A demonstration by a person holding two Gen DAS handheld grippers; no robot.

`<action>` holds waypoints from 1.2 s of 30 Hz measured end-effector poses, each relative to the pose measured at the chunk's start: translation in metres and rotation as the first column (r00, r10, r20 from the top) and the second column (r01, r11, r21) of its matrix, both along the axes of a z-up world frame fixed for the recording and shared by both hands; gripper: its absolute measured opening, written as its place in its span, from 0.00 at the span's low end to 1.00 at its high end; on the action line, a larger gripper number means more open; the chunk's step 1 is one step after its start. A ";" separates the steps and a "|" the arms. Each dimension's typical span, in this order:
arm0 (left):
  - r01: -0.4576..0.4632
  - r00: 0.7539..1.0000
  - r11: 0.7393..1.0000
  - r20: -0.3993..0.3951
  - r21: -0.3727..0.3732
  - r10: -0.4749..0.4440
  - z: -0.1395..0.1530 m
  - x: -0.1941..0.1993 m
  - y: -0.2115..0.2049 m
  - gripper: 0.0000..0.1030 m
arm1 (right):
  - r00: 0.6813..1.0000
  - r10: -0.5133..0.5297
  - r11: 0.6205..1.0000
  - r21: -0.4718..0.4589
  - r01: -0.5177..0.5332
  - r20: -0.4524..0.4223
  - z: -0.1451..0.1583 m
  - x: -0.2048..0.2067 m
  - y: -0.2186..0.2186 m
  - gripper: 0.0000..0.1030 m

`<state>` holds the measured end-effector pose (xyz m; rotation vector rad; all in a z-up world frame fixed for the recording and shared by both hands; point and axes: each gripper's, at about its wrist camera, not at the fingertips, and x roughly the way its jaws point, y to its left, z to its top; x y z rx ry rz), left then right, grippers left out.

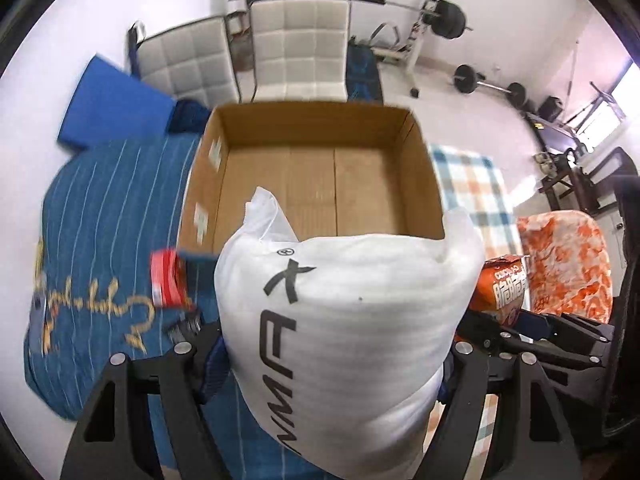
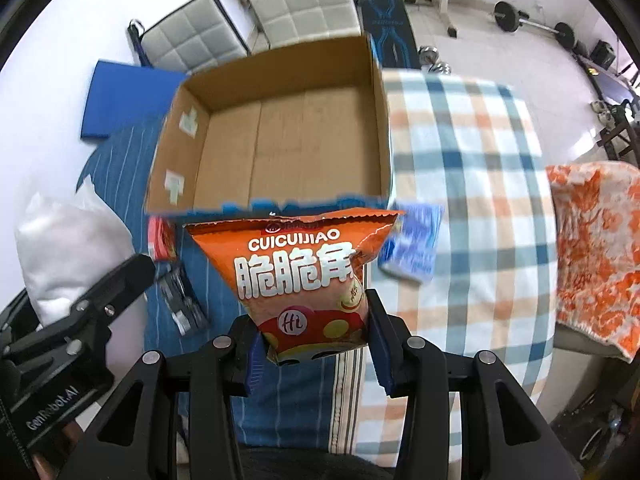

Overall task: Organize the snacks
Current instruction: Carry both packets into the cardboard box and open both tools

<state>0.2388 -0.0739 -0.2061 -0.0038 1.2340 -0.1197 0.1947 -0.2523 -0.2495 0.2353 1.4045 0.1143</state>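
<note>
You've got a white bag (image 1: 352, 320) with black lettering, and an orange snack packet (image 2: 304, 276) with white characters and a red base. Your box (image 2: 280, 136) is plain brown cardboard with pale stickers on one wall. Under it, the blue cloth (image 1: 108, 216) carries thin white stripes; beside it, a blue, orange and white checked cloth (image 2: 472, 184). That towel (image 2: 596, 248) is orange-and-white patterned.
</note>
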 end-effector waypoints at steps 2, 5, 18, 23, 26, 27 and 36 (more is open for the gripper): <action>0.022 1.000 1.000 0.014 -0.003 -0.022 0.007 0.018 0.003 0.72 | 1.000 -0.009 1.000 -0.009 0.009 0.009 0.001 0.016 0.006 0.44; 0.042 0.999 0.999 0.023 -0.007 -0.042 0.013 0.044 0.009 0.72 | 0.999 -0.029 0.999 -0.025 0.030 0.017 0.007 0.047 0.010 0.44; 0.056 0.992 0.998 -0.116 -0.010 -0.057 -0.057 0.177 0.044 0.72 | 0.997 -0.065 0.994 -0.091 0.061 -0.037 -0.063 0.189 0.041 0.44; 0.081 0.975 0.996 -0.204 -0.034 -0.087 -0.107 0.222 0.045 0.72 | 0.993 -0.073 0.992 -0.105 0.063 -0.090 -0.112 0.233 0.047 0.45; 0.081 0.960 0.994 -0.263 -0.071 -0.097 -0.134 0.241 0.043 0.74 | 0.990 -0.082 0.992 -0.109 0.070 -0.113 -0.137 0.251 0.046 0.45; 0.080 0.953 0.993 -0.287 -0.088 -0.102 -0.145 0.248 0.042 0.74 | 0.989 -0.083 0.992 -0.107 0.070 -0.123 -0.146 0.256 0.045 0.45; 0.043 0.894 0.986 -0.435 -0.161 -0.110 -0.194 0.268 0.029 0.74 | 0.986 -0.083 0.990 -0.127 0.064 -0.143 -0.178 0.278 0.042 0.45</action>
